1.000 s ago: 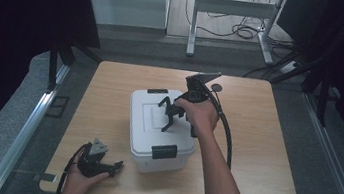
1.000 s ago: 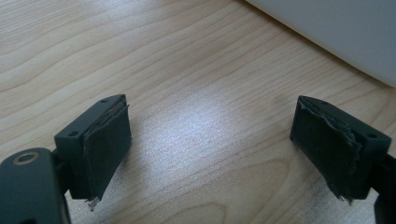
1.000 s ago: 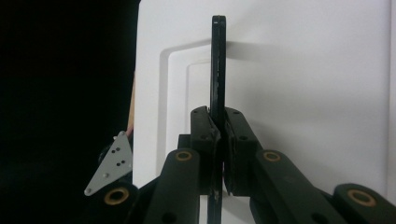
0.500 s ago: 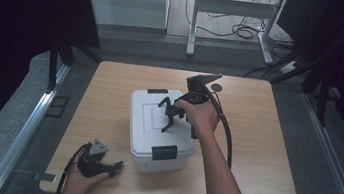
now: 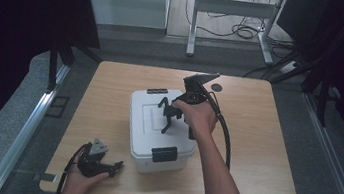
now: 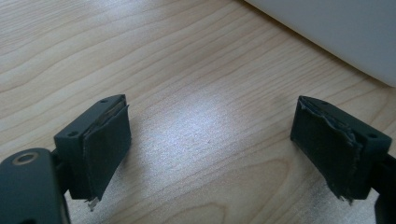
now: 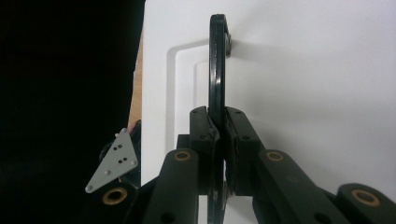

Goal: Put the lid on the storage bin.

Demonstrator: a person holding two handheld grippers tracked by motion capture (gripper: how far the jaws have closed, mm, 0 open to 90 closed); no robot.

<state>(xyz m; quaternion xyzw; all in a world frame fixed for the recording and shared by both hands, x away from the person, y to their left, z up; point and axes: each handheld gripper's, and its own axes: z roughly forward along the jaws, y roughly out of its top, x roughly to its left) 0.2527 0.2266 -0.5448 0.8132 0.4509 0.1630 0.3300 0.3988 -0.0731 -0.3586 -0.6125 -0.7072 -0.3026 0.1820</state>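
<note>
One white box (image 5: 155,130) sits mid-table (image 5: 263,154), with bare wood open on every side out to the edges. Two black latches show on it, one at each end. The right gripper (image 7: 218,130) reaches over the lid, jaws clamped on its one black handle (image 7: 216,65). The left gripper (image 6: 210,149) rests near the table's near-left corner, jaws wide apart over bare wood.

Hardly anything has changed: the right gripper (image 7: 218,126), clamped on the box's black handle (image 7: 216,65), has not visibly shifted.
</note>
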